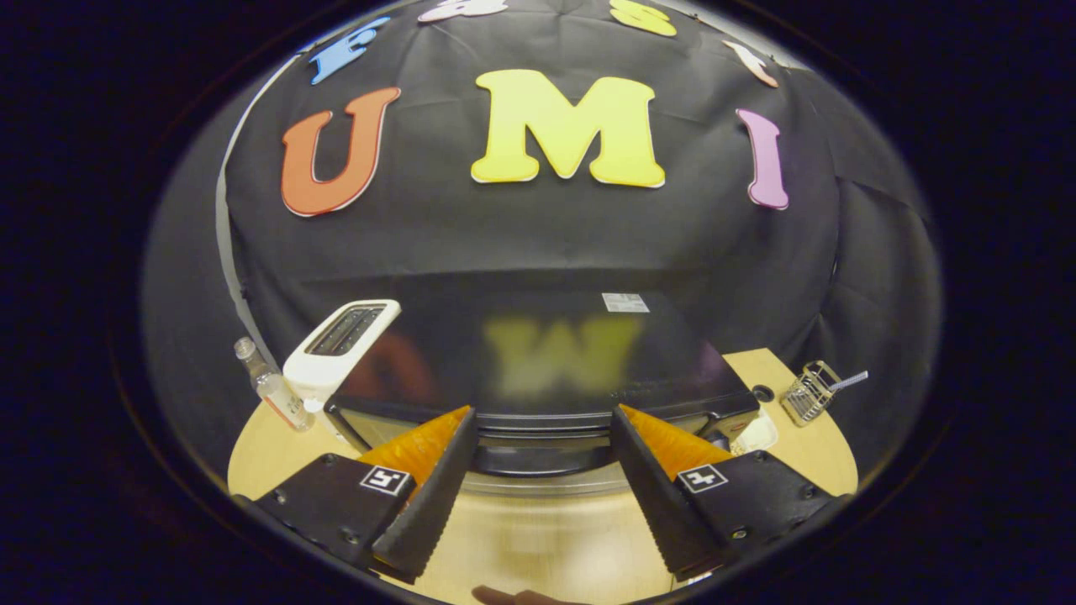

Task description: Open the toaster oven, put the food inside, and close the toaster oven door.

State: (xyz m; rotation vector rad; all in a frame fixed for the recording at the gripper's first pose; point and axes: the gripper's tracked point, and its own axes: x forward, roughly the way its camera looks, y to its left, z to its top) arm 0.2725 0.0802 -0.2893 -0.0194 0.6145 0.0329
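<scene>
Fingers (437, 470) of the gripper (542, 437) are seen nearest, spread wide with nothing held between them; the wooden table (538, 546) shows in the gap. Just ahead, the toaster oven (538, 370) is seen from above and in front, its dark glossy top reflecting the wall. The door's upper front edge and what looks like the handle bar (538, 460) lie between the fingertips, slightly beyond them. The door is judged shut; opening is taken as the step in hand.

To do it well, the gripper should be lowered and advanced until the handle bar sits between the fingers, then closed squarely on its middle, not a corner, so the door swings evenly. The pull should follow the hinge arc, outward and down, with the oven body not dragged forward on the table.

Counts: one toaster oven; one white slot toaster (336, 349) touching or just beside its left rear; one clear bottle (271, 386) left of the toaster; one wire basket (809, 391) holding one utensil, apart on the right; one small white item (756, 435) by the oven's right front corner, identity unclear. Food cannot be made out with certainty. A dark sliver at the table's near edge is too small to identify.
</scene>
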